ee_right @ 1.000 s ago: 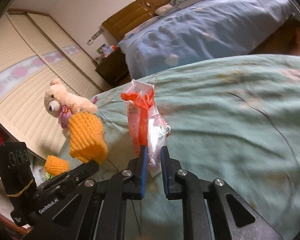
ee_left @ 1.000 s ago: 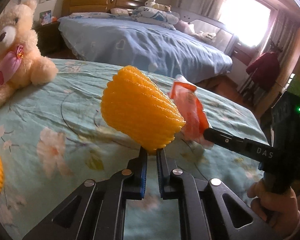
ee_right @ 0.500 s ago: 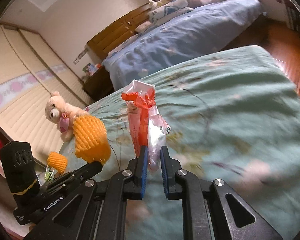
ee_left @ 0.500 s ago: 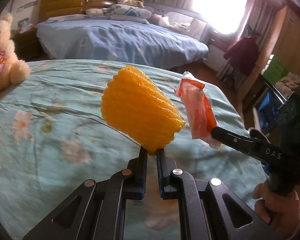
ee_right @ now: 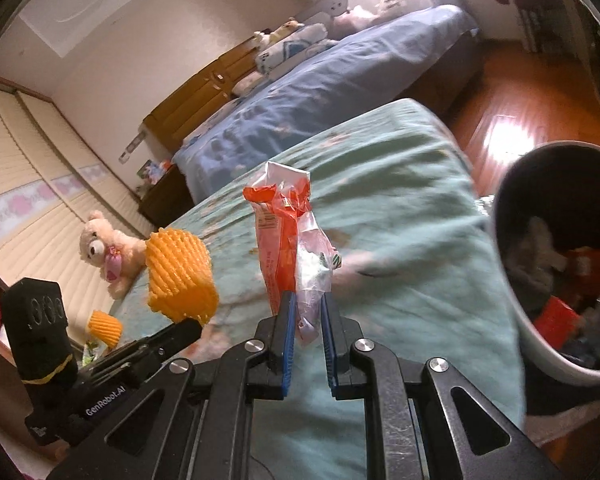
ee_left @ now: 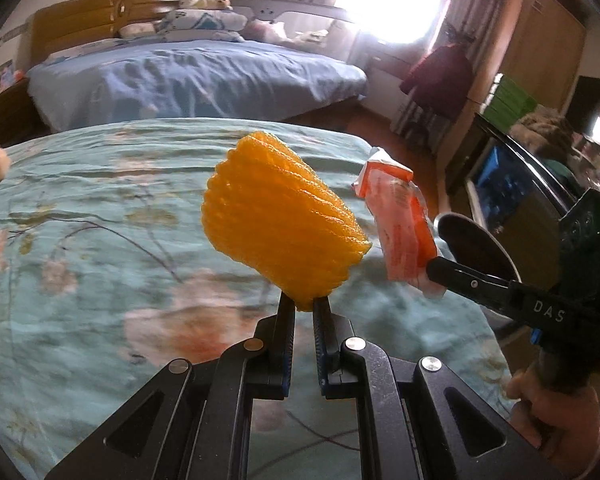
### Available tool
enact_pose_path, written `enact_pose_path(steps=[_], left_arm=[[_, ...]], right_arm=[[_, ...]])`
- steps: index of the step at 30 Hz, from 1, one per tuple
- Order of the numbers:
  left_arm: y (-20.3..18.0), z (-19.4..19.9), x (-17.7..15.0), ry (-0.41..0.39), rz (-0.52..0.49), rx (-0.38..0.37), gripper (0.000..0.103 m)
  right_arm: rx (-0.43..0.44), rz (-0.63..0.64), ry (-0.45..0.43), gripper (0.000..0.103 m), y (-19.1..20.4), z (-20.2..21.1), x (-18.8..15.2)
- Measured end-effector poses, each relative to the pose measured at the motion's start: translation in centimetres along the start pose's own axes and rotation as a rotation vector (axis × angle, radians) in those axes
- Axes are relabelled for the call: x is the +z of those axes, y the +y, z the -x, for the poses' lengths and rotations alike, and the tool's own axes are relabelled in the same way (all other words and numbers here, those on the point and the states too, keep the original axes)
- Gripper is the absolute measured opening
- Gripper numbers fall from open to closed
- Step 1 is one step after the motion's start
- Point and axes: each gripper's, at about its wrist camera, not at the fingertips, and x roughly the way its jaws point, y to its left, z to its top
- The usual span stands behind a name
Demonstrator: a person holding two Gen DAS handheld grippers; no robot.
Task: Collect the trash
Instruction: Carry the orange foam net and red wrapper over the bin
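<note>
My left gripper is clamped on the orange foam net, held up above the green floral bedspread. My right gripper pinches the orange-and-clear wrapper (crumpled, upright), just beside the open trash bin to its right, which already holds scraps. A teddy bear sits far left.

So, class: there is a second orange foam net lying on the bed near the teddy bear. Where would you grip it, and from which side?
Probably pinch the ribbed wall of the second foam net at its open rim, coming from above. It is a soft hollow sleeve lying on the bedspread, so one finger inside and one outside should hold, as the left gripper does on its foam net.
</note>
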Motion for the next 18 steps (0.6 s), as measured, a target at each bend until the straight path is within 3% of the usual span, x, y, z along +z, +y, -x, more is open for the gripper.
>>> enact_pose_path(steps=[18], left_arm=[[-4.7,-0.8,-0.9,0.039,-0.092,-0.057,0.007]], right_arm=[[-0.045,-0.045,-0.07,0.013,-2.6,4.5,-1.6]])
